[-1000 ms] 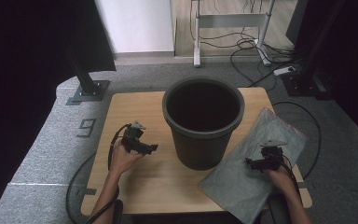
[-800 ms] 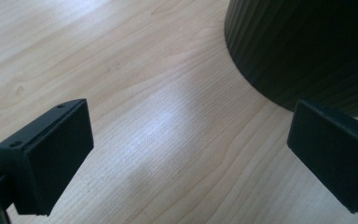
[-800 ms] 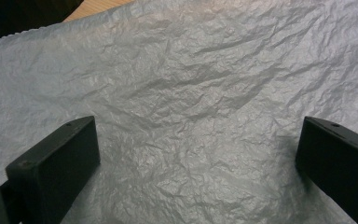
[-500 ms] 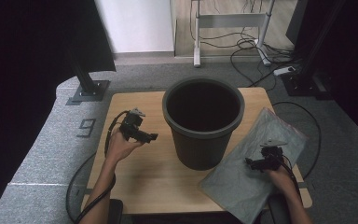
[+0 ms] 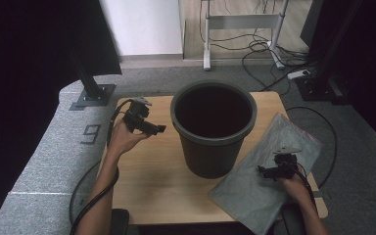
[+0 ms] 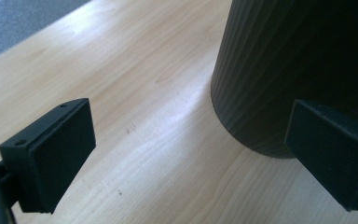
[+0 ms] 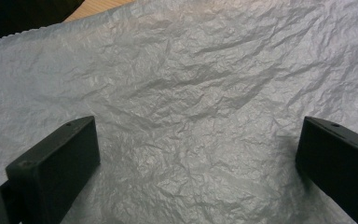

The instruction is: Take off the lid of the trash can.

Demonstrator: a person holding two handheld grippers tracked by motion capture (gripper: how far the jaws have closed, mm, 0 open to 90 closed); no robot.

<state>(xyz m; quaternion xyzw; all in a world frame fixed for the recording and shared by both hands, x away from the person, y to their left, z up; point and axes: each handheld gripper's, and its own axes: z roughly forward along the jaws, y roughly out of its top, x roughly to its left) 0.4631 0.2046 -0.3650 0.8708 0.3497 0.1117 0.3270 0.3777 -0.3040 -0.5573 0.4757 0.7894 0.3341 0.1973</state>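
Dark grey ribbed bin [image 5: 213, 128], crinkled grey bag [image 5: 254, 191], pale wood table [image 5: 152, 181].

Grey carpet [image 5: 44, 161], white wall [image 5: 142, 24], tangled cables [image 5: 259, 51]

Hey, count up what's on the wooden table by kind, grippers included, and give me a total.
Bins: 1, the dark bin standing upright mid-table.
Plastic bags: 1, the grey bag lying flat beside it.
Grippers: 2, the left gripper open beside the bin, the right gripper open over the bag.
Total: 4
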